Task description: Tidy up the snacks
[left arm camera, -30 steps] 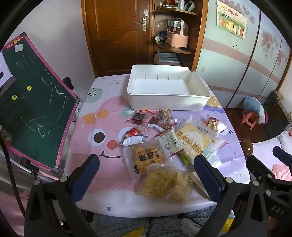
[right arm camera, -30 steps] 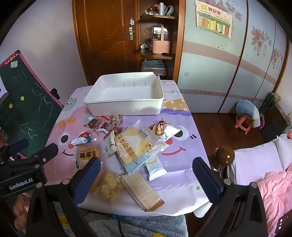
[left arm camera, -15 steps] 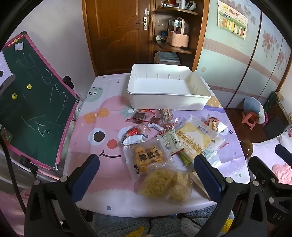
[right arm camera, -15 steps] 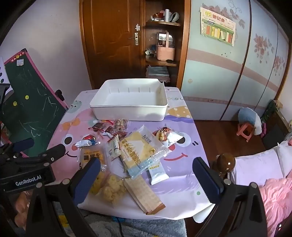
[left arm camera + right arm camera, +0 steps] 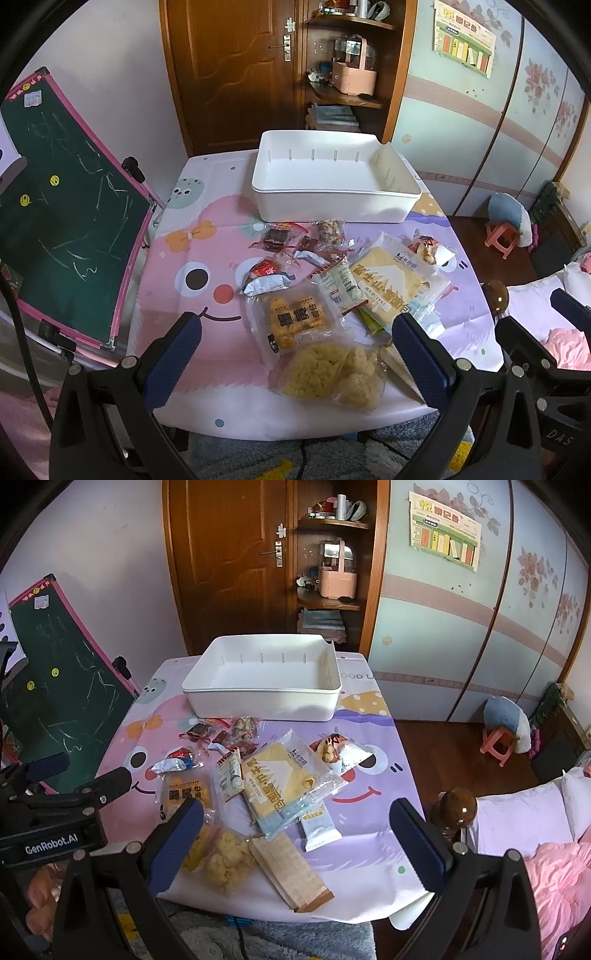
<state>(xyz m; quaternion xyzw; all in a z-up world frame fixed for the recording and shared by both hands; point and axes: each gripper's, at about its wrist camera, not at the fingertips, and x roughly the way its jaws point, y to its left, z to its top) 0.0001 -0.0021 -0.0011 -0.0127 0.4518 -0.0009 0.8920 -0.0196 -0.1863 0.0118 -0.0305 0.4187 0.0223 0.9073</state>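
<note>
Fig.: counter point(image 5: 192, 362) w/ empty bin point(image 5: 332, 177) at the far end; snacks point(image 5: 258, 786) piled between bin and near edge. My left tool point(image 5: 295, 354) and right tool point(image 5: 295, 834) both gape, holding nothing. Risk: overlapping slick wrappers, so I may pinch two; the wafer pack point(image 5: 288, 871) overhangs the edge and could drop.

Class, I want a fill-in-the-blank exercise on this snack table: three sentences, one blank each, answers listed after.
1. The white bin holds ___ snacks.
2. The left tool and the right tool both have their jaws ___.
3. The big yellow bread bag lies ___ the bin, on the tablecloth.

Answers: no; open; outside
</note>
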